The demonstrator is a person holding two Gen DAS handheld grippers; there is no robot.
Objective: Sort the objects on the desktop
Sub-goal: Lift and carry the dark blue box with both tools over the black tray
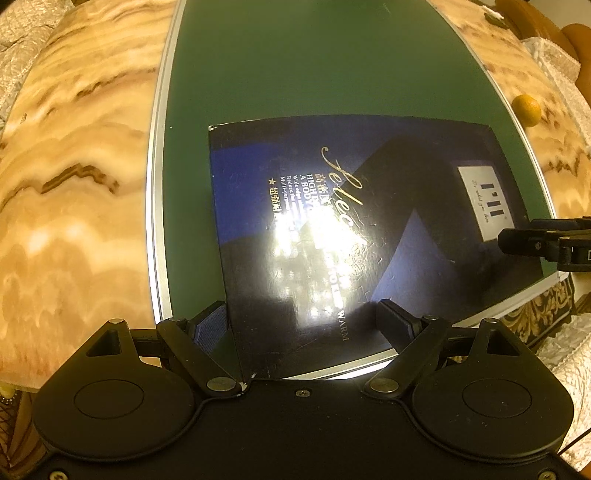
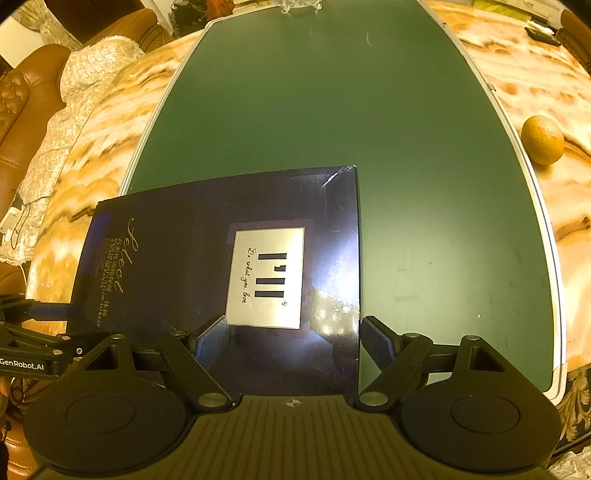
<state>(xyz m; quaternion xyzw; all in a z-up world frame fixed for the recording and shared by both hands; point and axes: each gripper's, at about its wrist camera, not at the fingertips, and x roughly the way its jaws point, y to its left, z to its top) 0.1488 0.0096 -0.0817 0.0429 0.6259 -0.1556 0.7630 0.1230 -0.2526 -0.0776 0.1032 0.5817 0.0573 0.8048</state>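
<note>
A flat dark blue box (image 1: 369, 229) with gold lettering and a silver label lies on the green board (image 1: 295, 74); it also shows in the right wrist view (image 2: 221, 266). My left gripper (image 1: 303, 317) is open, its fingers standing either side of the box's near left corner. My right gripper (image 2: 291, 338) is open over the box's near right edge, and shows at the right edge of the left wrist view (image 1: 546, 242). An orange (image 1: 526, 110) sits on the marble table beside the board, also in the right wrist view (image 2: 542, 139).
The green board (image 2: 369, 110) has a silver rim and lies on a marble-patterned table (image 1: 74, 184). Leather chairs with lace covers (image 2: 44, 92) stand to the side. A dark remote-like object (image 2: 543, 35) lies at the far right.
</note>
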